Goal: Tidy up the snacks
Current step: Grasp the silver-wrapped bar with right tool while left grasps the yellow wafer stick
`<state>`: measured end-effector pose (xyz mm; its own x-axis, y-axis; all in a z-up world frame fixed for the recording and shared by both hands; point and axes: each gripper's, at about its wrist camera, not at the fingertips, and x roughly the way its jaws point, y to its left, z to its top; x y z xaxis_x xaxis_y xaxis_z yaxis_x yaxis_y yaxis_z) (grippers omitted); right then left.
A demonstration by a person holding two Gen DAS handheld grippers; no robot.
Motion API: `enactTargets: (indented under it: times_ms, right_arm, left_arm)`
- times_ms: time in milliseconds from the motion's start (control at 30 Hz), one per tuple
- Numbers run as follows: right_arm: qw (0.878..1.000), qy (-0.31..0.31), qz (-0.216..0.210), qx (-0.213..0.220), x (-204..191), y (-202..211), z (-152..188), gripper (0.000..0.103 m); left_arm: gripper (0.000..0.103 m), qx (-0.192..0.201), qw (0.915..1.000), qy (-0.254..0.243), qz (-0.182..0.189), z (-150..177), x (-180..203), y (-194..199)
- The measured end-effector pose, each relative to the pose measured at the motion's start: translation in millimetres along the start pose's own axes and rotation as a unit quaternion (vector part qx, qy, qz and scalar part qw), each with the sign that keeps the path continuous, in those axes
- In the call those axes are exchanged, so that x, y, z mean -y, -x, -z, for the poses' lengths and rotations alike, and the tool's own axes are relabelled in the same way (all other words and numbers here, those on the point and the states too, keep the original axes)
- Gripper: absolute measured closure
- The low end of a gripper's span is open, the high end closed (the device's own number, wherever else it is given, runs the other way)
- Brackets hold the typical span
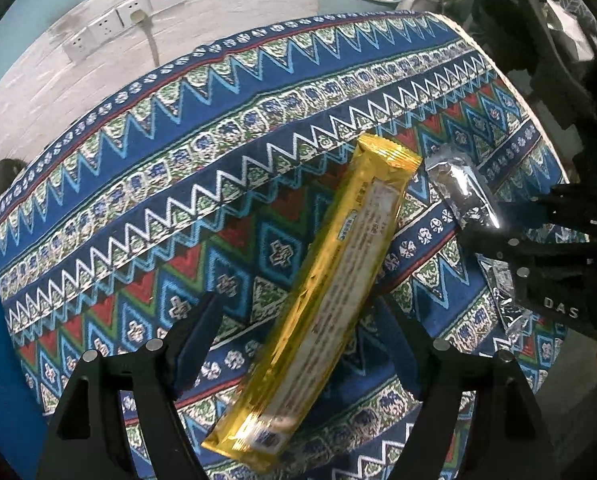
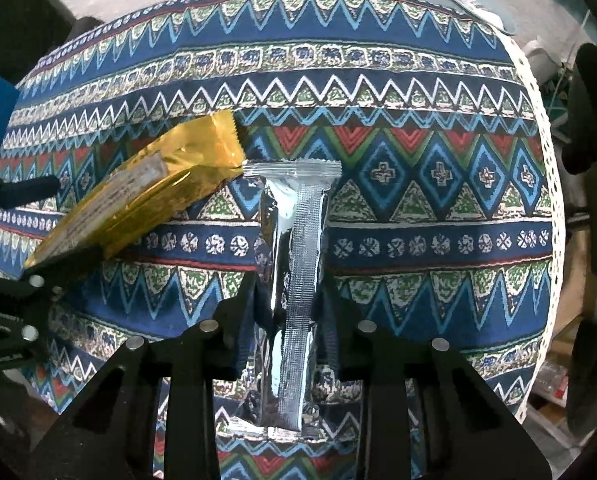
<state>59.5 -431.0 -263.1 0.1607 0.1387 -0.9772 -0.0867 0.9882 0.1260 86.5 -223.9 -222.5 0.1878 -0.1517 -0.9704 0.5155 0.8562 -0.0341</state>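
Left tongs spread, gold packet between fingers, ungripped. Right tongs pinching silver packet. Risk: foil slips; packet ends, just beside, collide.

Gold foil packet showing a pale printed panel. Silver foil packet gleaming, crimped seam down its middle. Bench cloth running blue bands of white zigzags, red and green triangles, diamonds. Black tongs.
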Motion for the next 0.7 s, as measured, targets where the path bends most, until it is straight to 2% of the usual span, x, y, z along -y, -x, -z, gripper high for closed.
enactTargets:
  times_ms: [67, 100, 167, 200, 233, 300, 333, 367, 400, 433, 467, 500, 533, 700]
  right_arm:
    - [1.000, -0.004, -0.007, 0.004, 7.0, 0.8, -0.2, 0.071]
    - [1.000, -0.006, -0.012, 0.005, -6.8, -3.8, 0.5, 0.067]
    - [0.999, -0.011, -0.031, 0.009, -2.8, -2.4, 6.5, 0.048]
    - [0.999, -0.008, -0.032, 0.009, -4.9, -3.1, 7.1, 0.044]
    - [1.000, 0.006, -0.021, 0.009, -8.0, -4.8, 6.8, 0.039]
    - [1.000, 0.024, 0.001, 0.009, -16.3, -5.5, 9.8, 0.038]
    - [0.999, 0.030, 0.008, 0.010, -17.8, -6.8, 10.7, 0.035]
    - [0.999, 0.034, 0.016, 0.014, -18.1, -7.0, 11.5, 0.035]
    - [0.999, 0.035, 0.020, 0.015, -19.6, -6.2, 12.7, 0.036]
    - [0.999, 0.036, 0.029, 0.019, -19.1, -5.4, 13.5, 0.042]
    - [0.998, 0.036, 0.041, 0.022, -17.8, -4.4, 13.9, 0.054]
    - [0.998, 0.034, 0.044, 0.026, -16.5, -2.2, 16.4, 0.060]
    - [0.998, 0.030, 0.043, 0.027, -12.3, -1.2, 16.0, 0.074]
    - [0.999, 0.027, 0.027, 0.025, 2.7, 3.5, 6.9, 0.075]
  left_arm:
    - [0.024, -0.001, 1.0000, -0.005, -0.006, -1.2, 4.7, -6.4]
    - [0.024, -0.001, 1.0000, -0.005, -0.008, -1.9, 5.8, -9.0]
    - [0.024, 0.001, 1.0000, -0.003, -0.007, -2.2, 6.3, -12.4]
    - [0.025, 0.003, 1.0000, -0.002, -0.007, -2.6, 6.6, -14.2]
    - [0.031, 0.004, 1.0000, -0.001, -0.007, -6.4, 9.2, -19.6]
    - [0.041, 0.010, 1.0000, -0.002, 0.000, -6.4, 10.8, -20.5]
    - [0.055, 0.013, 0.9999, -0.004, 0.004, -0.1, 7.1, -19.5]
    - [0.062, 0.015, 0.9998, -0.007, 0.006, -0.1, 8.5, -19.2]
    - [0.065, 0.015, 0.9998, -0.011, 0.003, 0.0, 10.5, -18.4]
    - [0.068, 0.018, 0.9997, -0.016, -0.002, 0.2, 13.3, -17.6]
    - [0.070, 0.021, 0.9996, -0.019, -0.004, 0.5, 14.4, -17.2]
    - [0.072, 0.023, 0.9995, -0.020, -0.005, 1.0, 15.2, -16.6]
    - [0.073, 0.024, 0.9995, -0.020, -0.007, 2.0, 14.8, -15.7]
    - [0.074, 0.029, 0.9994, -0.015, -0.013, 9.5, 13.1, -10.4]
